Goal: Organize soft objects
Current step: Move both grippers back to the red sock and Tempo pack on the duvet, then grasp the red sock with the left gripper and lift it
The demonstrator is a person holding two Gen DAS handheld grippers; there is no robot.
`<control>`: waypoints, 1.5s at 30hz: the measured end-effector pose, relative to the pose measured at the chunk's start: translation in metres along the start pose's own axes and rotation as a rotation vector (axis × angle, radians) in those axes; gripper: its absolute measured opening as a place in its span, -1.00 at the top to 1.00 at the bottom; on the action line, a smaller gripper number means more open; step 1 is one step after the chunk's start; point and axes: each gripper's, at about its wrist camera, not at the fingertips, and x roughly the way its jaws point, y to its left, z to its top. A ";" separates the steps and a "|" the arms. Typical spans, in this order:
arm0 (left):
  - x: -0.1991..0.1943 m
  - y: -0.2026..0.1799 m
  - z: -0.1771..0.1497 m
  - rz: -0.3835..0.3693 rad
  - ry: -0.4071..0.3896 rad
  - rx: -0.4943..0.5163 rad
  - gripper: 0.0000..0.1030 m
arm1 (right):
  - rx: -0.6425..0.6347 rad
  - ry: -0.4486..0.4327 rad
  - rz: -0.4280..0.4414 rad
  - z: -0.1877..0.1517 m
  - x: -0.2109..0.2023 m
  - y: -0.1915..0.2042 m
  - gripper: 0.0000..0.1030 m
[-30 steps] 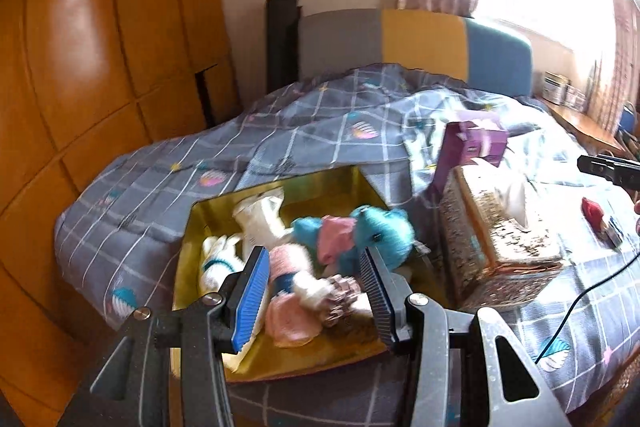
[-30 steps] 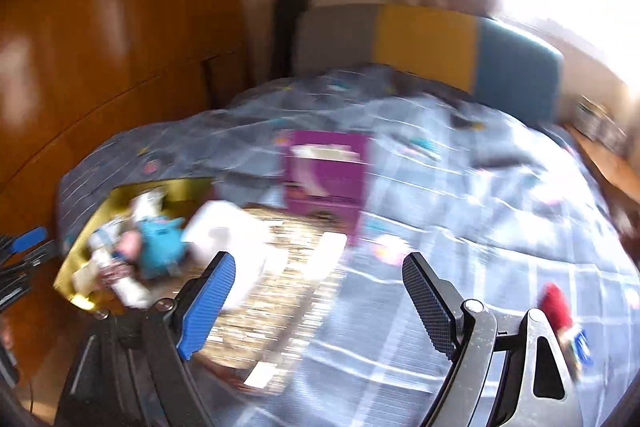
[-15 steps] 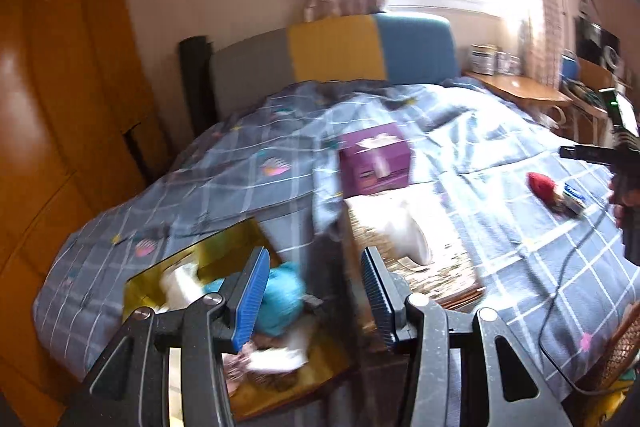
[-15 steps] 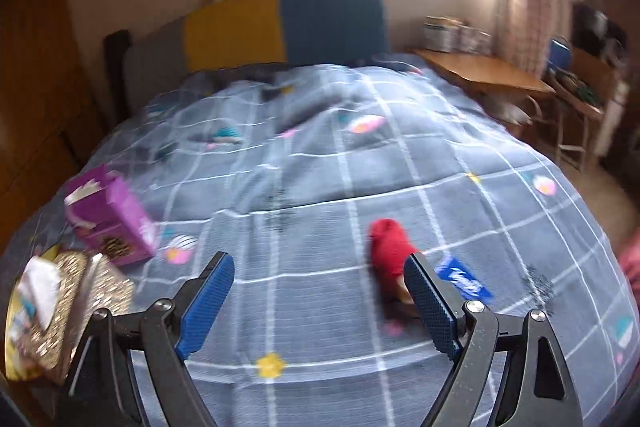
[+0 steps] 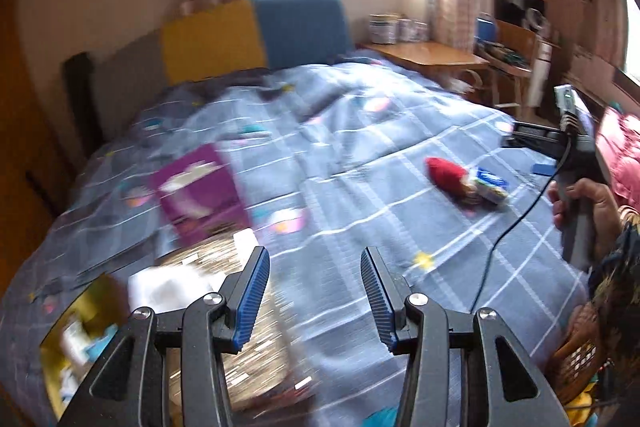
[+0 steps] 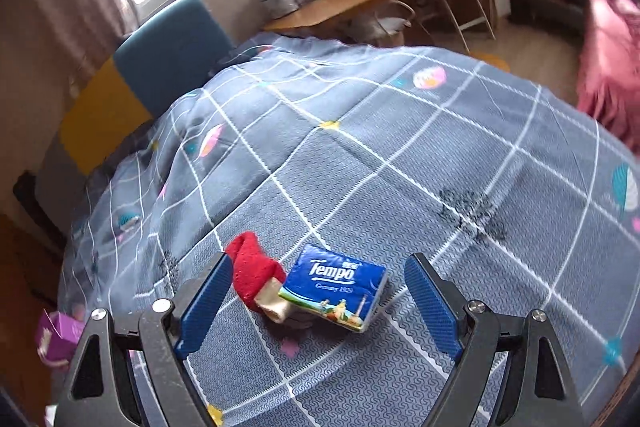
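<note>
A red sock with a cream cuff lies on the grey checked bedspread beside a blue Tempo tissue pack. My right gripper hovers over both, jaws open wide, touching neither. In the left wrist view the same red sock and tissue pack lie far right, with the right gripper in a hand beyond them. My left gripper stands open and empty above the bed. Behind its left finger sit a woven tissue box and a gold tray with soft toys, blurred.
A purple box stands on the bed behind the woven box; it also shows as a purple box at the left edge. A black cable trails across the bedspread. A wooden desk and chairs stand past the bed. Pink fabric hangs at right.
Both views have swung right, away from the gold tray. The right gripper has rolled and come down over the red sock and tissue pack. The left gripper has shifted right, off the tray.
</note>
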 end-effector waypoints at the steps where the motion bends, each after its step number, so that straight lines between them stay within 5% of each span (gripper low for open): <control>1: 0.009 -0.010 0.005 -0.020 0.007 0.013 0.07 | 0.019 0.005 -0.001 0.000 0.000 -0.004 -0.71; 9: 0.102 -0.069 0.029 -0.259 0.187 -0.052 0.07 | 0.100 0.049 0.016 -0.002 0.004 -0.018 -0.71; 17: 0.185 -0.109 0.065 -0.385 0.318 -0.157 0.07 | 0.200 0.090 0.059 -0.004 0.010 -0.032 -0.71; 33: 0.297 -0.160 0.103 -0.366 0.451 -0.267 -0.08 | 0.255 0.124 0.060 -0.004 0.018 -0.042 -0.71; 37: 0.295 -0.149 0.096 -0.385 0.432 -0.269 0.47 | 0.248 0.131 0.043 -0.004 0.022 -0.043 -0.71; 45: 0.264 -0.113 0.094 -0.363 0.401 -0.215 0.62 | 0.154 0.162 -0.003 -0.004 0.035 -0.027 -0.69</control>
